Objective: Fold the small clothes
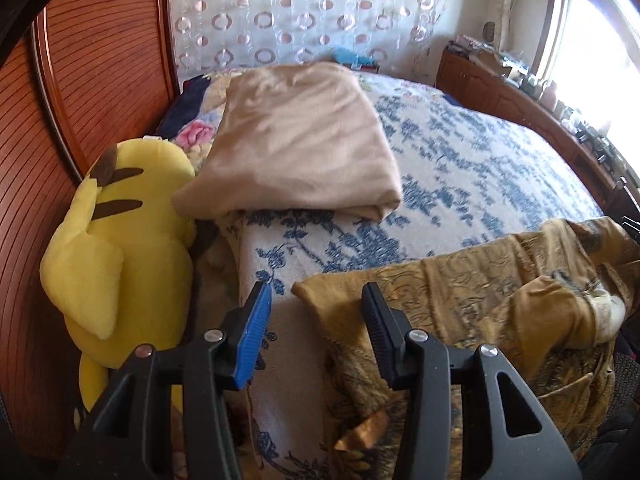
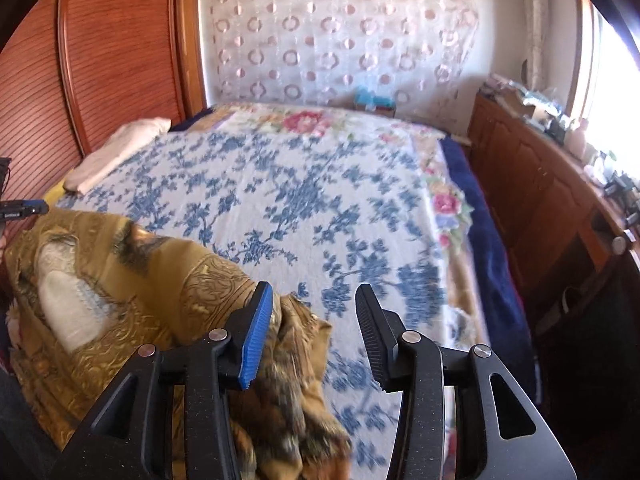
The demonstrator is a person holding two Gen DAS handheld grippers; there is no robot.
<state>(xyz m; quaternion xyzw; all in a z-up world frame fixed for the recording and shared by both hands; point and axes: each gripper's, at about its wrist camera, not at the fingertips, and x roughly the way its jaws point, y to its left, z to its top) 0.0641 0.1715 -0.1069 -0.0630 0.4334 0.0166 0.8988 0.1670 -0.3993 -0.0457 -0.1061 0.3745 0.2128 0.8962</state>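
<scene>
Garment (image 1: pixel 480 292) is lying across the bed's (image 1: pixel 460 160) near edge, long axis running left-right, both grippers hovering released over it, left gripper (image 1: pixel 316 296) at its left corner, right gripper (image 2: pixel 314 300) at its right end.

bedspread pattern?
White bedspread with a blue floral print; shows best in the right wrist view.

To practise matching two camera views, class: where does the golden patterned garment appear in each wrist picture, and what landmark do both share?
Left wrist view: golden patterned garment lies lower right, its corner between the open jaws.
Right wrist view: golden patterned garment lies lower left, a fold reaching between the jaws.
Shared landmark: the blue floral bedspread.
</scene>
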